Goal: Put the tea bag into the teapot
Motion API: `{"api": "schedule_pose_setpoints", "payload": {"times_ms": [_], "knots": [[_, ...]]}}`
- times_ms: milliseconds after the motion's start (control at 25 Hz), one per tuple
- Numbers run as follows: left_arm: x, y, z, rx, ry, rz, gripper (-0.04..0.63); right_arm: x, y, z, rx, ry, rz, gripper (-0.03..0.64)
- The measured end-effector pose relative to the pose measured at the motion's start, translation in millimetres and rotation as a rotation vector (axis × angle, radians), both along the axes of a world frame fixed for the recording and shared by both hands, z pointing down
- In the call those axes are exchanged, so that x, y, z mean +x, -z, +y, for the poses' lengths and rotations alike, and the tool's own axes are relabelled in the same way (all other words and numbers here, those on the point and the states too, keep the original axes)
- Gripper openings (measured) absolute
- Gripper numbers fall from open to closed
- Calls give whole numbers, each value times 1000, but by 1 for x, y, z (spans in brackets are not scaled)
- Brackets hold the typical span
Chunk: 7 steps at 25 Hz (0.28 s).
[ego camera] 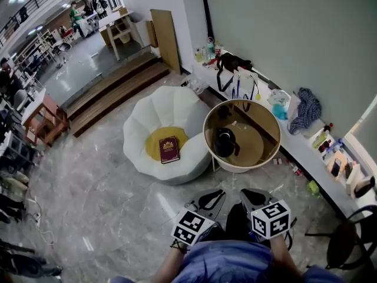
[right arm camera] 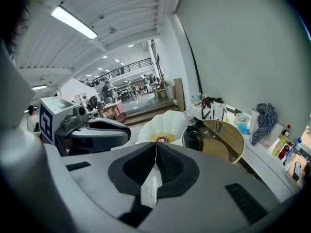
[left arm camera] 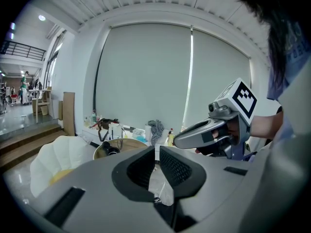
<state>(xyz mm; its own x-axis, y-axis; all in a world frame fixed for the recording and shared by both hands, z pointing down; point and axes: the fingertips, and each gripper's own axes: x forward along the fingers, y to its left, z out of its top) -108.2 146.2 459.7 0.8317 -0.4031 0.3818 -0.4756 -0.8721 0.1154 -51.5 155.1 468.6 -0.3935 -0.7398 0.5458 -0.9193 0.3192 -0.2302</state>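
Left gripper (ego camera: 207, 200) at 6 o'clock, jaws narrowly apart, empty. Right gripper (ego camera: 257, 197) just beside, jaws together, empty. Both held low near body, aimed at teapot (ego camera: 224, 142) on table (ego camera: 242, 168) at 12, probably idle carry. Tea bag nowhere visible.

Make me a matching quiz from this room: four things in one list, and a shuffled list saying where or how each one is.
Things:
1. teapot
2. book
3. blue cloth
4. right gripper

Places or states:
A. on the yellow cushion
B. jaws shut, nothing between them
C. on the round table
D. on the white ledge by the wall

Pairs: 1-C, 2-A, 3-D, 4-B
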Motion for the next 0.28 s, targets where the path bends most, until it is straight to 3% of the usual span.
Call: {"api": "schedule_pose_setpoints", "payload": {"times_ms": [280], "knots": [[0, 4, -6, -4, 8, -2, 35, 2, 0, -4, -12, 7, 9, 20]]}}
